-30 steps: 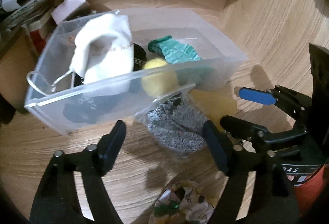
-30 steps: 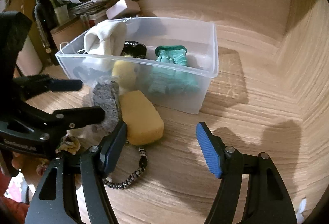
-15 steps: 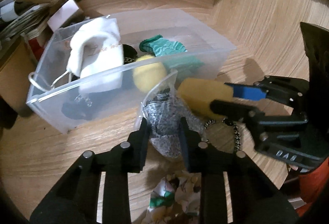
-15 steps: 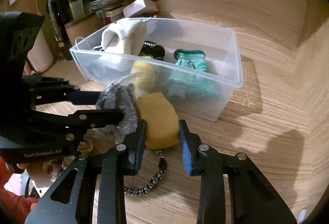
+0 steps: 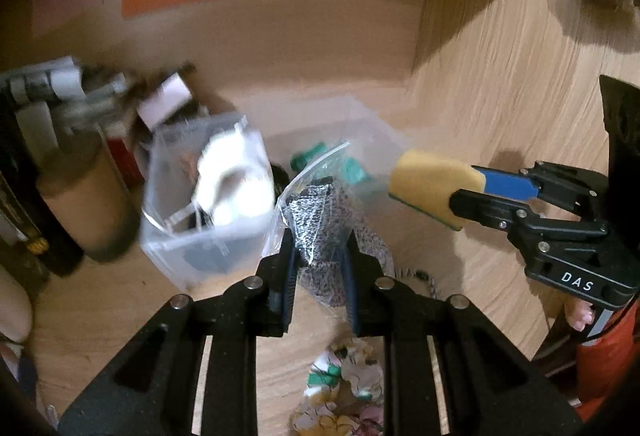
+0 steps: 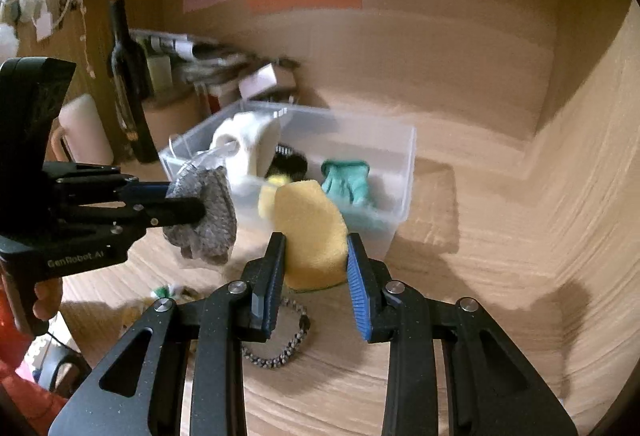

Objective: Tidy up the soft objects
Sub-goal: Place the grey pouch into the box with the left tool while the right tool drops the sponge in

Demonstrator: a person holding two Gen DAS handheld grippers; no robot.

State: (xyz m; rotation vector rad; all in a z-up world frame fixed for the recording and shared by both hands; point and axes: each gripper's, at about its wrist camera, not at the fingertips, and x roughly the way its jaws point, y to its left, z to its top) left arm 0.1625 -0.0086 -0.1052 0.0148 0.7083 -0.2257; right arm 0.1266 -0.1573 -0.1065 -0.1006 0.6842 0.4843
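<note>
My left gripper (image 5: 320, 256) is shut on a clear bag holding grey speckled cloth (image 5: 320, 211) and holds it in the air; it also shows in the right wrist view (image 6: 208, 211). My right gripper (image 6: 316, 256) is shut on a yellow sponge (image 6: 312, 232), lifted off the table; the sponge also shows in the left wrist view (image 5: 432, 183). Behind both stands a clear plastic bin (image 6: 404, 171) holding a white cloth (image 6: 248, 143), a green glove (image 6: 348, 179), a yellow ball (image 6: 276, 180) and a dark item.
A beaded cord (image 6: 288, 344) and a floral cloth (image 5: 344, 388) lie on the wooden table near me. A dark bottle (image 6: 128, 83), a white mug (image 6: 84, 131), a brown cylinder (image 5: 92, 207) and stacked papers stand at the left. Wooden walls close the back and right.
Both grippers closed, the left on the bagged grey cloth and the right on the yellow sponge, then lifted them off the table. The views now tilt upward and are blurred.
</note>
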